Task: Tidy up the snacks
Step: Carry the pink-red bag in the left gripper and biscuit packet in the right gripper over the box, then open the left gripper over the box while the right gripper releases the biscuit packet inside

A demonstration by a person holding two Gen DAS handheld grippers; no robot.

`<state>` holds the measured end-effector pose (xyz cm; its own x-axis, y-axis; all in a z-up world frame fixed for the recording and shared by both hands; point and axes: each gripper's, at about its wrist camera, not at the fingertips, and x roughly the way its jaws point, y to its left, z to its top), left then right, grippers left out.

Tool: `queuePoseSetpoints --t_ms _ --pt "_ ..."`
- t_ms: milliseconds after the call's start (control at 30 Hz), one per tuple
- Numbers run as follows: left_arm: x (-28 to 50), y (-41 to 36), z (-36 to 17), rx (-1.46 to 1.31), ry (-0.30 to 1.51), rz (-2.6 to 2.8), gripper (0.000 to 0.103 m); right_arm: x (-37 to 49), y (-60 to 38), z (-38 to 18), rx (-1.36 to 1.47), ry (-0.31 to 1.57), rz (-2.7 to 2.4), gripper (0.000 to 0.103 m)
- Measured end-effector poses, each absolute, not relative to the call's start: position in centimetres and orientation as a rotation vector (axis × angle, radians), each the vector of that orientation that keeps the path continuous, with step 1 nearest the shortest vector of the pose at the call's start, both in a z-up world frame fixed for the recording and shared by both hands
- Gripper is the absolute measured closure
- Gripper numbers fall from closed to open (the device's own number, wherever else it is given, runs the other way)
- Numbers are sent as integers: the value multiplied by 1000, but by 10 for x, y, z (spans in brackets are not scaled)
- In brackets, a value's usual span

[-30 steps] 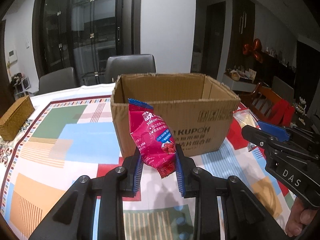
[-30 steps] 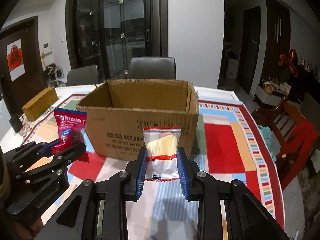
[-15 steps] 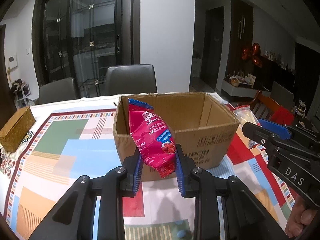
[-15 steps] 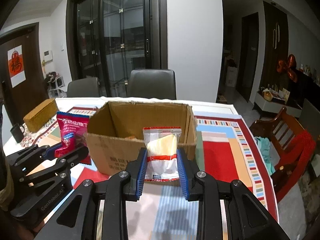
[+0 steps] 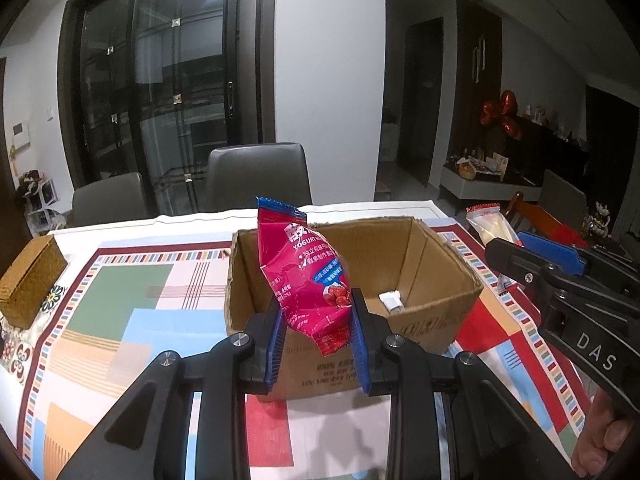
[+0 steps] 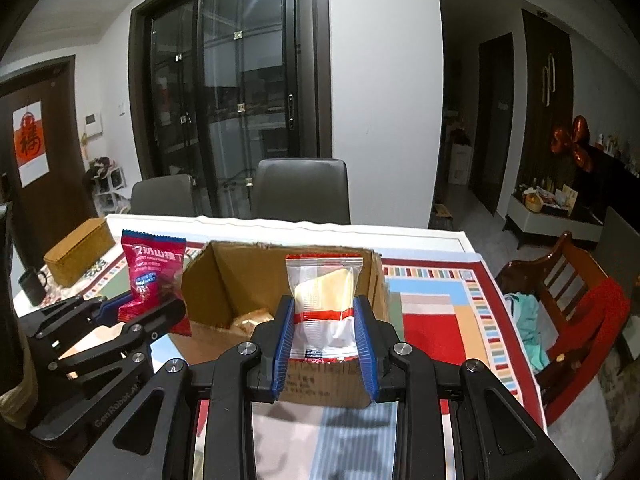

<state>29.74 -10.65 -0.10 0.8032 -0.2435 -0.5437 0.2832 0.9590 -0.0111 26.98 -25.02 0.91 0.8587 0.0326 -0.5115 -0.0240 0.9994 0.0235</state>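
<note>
We see the left gripper [image 5: 316, 344] w/ jaws pinched on a red snack bag [image 5: 310, 276], held up in front of the open cardboard box [image 5: 436, 280]. The right gripper [image 6: 324, 344] squeezes a clear cake pack [image 6: 324, 300] near the box too. A woven box [image 5: 30, 280] and black mug [image 6: 32, 286] sit well off. Chairs [image 6: 302, 190] stand behind the table [image 5: 132, 300].

The cardboard box [image 5: 436, 264] has its floor mostly screened by the red snack packet [image 5: 308, 280]; the small white item [image 5: 390, 301] inside is too small to name; a tan lump [image 6: 251, 317] is half hidden by the near wall; the hand [image 5: 604, 444] is cut by the frame edge.
</note>
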Motion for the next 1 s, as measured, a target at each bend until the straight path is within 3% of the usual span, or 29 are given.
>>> queuePoseSetpoints --t_ms 1000 --pt "368 -109 -12 67 631 -294 73 341 -246 1 6 582 29 72"
